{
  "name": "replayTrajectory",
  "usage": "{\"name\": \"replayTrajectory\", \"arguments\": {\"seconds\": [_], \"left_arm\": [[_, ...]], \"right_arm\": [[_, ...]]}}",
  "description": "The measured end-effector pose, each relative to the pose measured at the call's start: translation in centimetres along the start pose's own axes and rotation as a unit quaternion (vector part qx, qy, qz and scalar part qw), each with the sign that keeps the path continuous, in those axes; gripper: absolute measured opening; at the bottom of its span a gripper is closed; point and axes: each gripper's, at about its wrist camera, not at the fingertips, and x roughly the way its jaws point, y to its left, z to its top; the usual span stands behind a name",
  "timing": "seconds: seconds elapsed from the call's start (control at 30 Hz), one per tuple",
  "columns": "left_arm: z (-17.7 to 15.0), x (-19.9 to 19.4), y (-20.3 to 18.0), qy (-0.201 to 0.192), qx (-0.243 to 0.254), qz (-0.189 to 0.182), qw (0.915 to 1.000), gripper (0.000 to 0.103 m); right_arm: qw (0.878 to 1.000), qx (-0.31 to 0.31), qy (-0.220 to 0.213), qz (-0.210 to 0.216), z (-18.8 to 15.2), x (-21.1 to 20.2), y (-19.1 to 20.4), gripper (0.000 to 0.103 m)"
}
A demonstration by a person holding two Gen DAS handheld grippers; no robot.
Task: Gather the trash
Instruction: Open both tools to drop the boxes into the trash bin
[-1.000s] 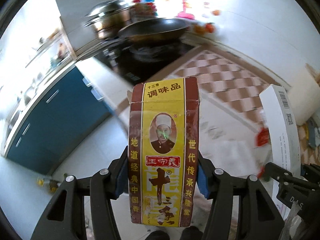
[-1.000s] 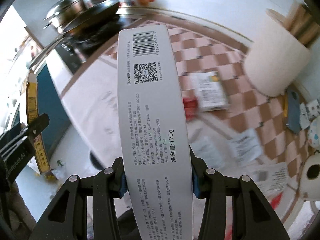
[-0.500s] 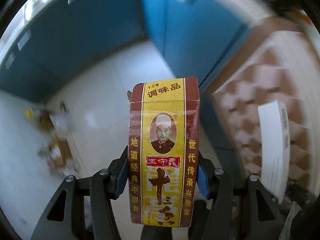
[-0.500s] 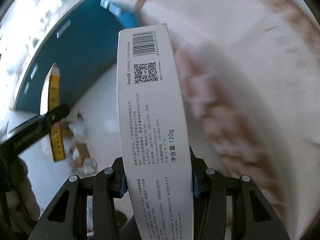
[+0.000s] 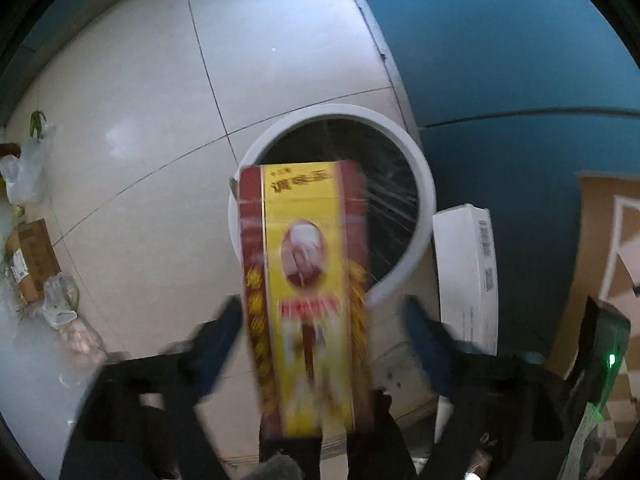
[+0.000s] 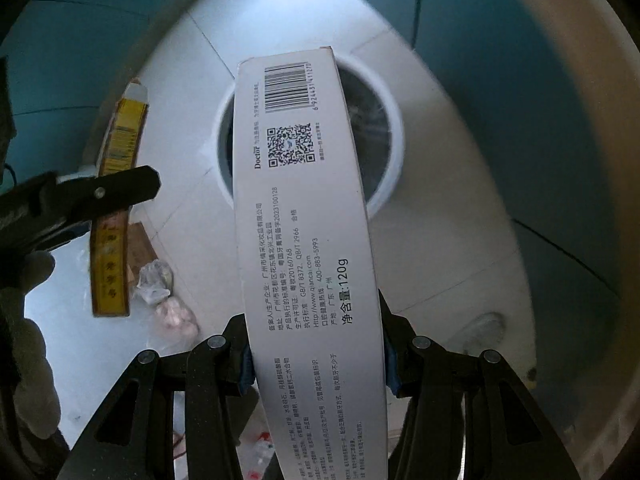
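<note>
Glossy printed cardboard on the yellow box [image 5: 308, 280]; matt white cardboard on the long box [image 6: 308, 240]. Smooth plastic bin [image 5: 424, 184], black film liner [image 5: 392, 196], shiny floor tiles [image 5: 160, 80].

White tiled floor [image 5: 132, 92] spreads ahead and to the left of the left claw [image 5: 320, 320]. Blue cabinet doors [image 5: 500, 60] rise ahead to its right. A brown patterned surface [image 5: 596, 220] lies far to its right.
</note>
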Motion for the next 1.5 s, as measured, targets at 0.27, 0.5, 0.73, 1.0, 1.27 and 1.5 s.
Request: {"name": "replayTrajectory", "arguments": {"seconds": [0.27, 0.5, 0.73, 1.0, 1.27, 1.5], "left_arm": [[-1.8, -2.4, 1.7, -0.059, 0.0, 0.063, 0.9963, 0.1], [-5.1, -6.4, 1.7, -0.118, -0.002, 0.129, 0.9846, 0.1], [-8.9, -11.6, 1.3, -0.146, -0.004, 0.143, 0.9788, 0.1], [-14.3, -20.1, -0.2, -0.178, 0.011, 0.137, 0.9743, 0.1], [-20.5, -29.1, -2.5, -0.204, 0.035, 0.125, 0.9703, 0.1], [-25.4, -36.3, -4.9, -0.239, 0.054, 0.11, 0.9632, 0.1]], "right_arm": [[0.999, 0.002, -0.027, -0.017, 3.6, 1.0, -0.7, 0.093], [0.992, -0.011, -0.09, -0.09, 2.6, -3.6, 0.6, 0.103], [0.984, -0.037, -0.133, -0.115, -1.8, -9.1, 1.2, 0.103], [0.978, -0.065, -0.17, -0.105, -8.1, -19.8, 4.5, 0.103], [0.97, -0.083, -0.208, -0.09, -15.3, -30.8, 7.6, 0.103], [0.964, -0.087, -0.242, -0.07, -22.4, -40.9, 9.6, 0.103]]}}
